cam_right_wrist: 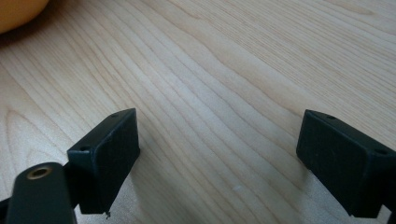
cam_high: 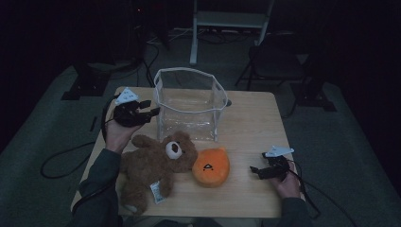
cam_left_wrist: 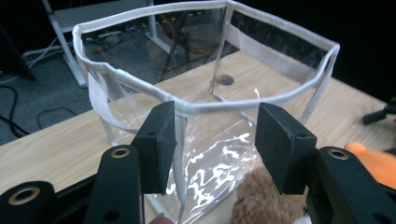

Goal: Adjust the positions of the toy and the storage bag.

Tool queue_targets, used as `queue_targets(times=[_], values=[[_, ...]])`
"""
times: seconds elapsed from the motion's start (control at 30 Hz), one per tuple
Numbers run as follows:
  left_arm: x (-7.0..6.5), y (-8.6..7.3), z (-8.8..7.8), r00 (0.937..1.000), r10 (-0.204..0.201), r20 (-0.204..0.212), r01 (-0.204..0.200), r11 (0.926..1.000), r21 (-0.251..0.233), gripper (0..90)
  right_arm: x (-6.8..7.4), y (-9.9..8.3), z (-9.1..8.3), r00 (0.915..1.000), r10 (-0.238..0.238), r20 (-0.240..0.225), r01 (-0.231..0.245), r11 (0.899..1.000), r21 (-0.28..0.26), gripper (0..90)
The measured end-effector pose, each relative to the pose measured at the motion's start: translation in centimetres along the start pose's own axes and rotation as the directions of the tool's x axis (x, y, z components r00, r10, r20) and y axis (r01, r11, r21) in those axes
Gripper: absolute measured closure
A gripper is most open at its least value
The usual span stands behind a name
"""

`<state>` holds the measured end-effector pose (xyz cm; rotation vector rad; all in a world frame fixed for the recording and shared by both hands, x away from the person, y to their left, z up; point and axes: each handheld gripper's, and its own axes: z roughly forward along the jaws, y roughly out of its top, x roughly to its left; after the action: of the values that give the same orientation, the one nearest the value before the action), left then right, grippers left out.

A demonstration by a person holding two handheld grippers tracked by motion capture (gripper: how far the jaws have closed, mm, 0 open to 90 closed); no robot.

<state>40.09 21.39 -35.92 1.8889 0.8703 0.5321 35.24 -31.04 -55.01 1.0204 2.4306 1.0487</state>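
A person sits at a pale wooden table (cam_high: 250,127) in a dim room, holding a black two-jaw gripper in each hand.

The left gripper (cam_high: 147,109) is held level, its jaws pointing at the near left corner of a clear plastic bag with white fabric edging (cam_high: 189,101), which stands open and upright on the table. In the left gripper view the left gripper (cam_left_wrist: 215,128) has its jaws partly apart. The white rim of the clear plastic bag (cam_left_wrist: 205,105) runs across the gap between them. One jaw sits right against the bag's corner seam; the other stands clear of the rim. The pads do not press on the bag, so nothing is gripped.

Below this gripper, towards the person, lies a brown plush teddy bear with a cream muzzle (cam_high: 151,165), on its back with a white tag at its leg. Its fur (cam_left_wrist: 257,200) shows just under the jaws. Beside the bear's head, touching it, is a round orange plush toy with a small black face (cam_high: 211,166), whose edge (cam_left_wrist: 373,161) appears past the far jaw.

The right gripper (cam_high: 257,171) rests low near the table's other side, well apart from the bag, pointing toward the orange toy. Seen in its own view, the right gripper (cam_right_wrist: 217,140) has its jaws wide apart over bare wood (cam_right_wrist: 224,70), holding nothing. The orange toy (cam_right_wrist: 18,11) sits ahead of it, off to one side.
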Motion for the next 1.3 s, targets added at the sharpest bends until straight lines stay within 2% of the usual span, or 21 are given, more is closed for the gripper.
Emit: queue_targets(times=[0.17,0.37,0.5,0.63,0.83,1.3], values=[[-0.5,-0.5,-0.3,0.9993,0.037,-0.001,-0.037,0.9986,0.037,45.1,0.0,0.0,0.0,1.0000,0.000,0.000,0.000,1.000,-0.001,12.5],[-1.3,-1.5,-0.1,0.9972,0.061,0.043,-0.065,0.9919,0.109,41.8,0.0,0.0,0.0,1.0000,-0.001,0.001,0.001,1.000,0.000,12.5],[-1.9,-2.0,0.0,0.9963,0.064,0.057,-0.071,0.9896,0.125,41.8,0.0,0.0,0.0,1.0000,-0.001,0.000,0.001,1.000,0.000,12.5],[-2.8,-2.8,0.1,0.9932,0.069,0.094,-0.082,0.9856,0.148,41.8,0.0,0.0,0.0,1.0000,0.000,0.000,0.000,1.000,-0.001,12.5],[-3.7,-3.7,0.4,0.9848,0.090,0.148,-0.115,0.9795,0.165,39.5,0.0,0.0,0.0,1.0000,0.002,0.000,-0.002,1.000,-0.001,12.5],[-3.7,-5.4,1.2,0.9831,0.070,0.169,-0.104,0.9745,0.199,39.4,0.0,0.0,0.0,1.0000,0.002,-0.001,-0.002,1.000,0.000,12.4]])
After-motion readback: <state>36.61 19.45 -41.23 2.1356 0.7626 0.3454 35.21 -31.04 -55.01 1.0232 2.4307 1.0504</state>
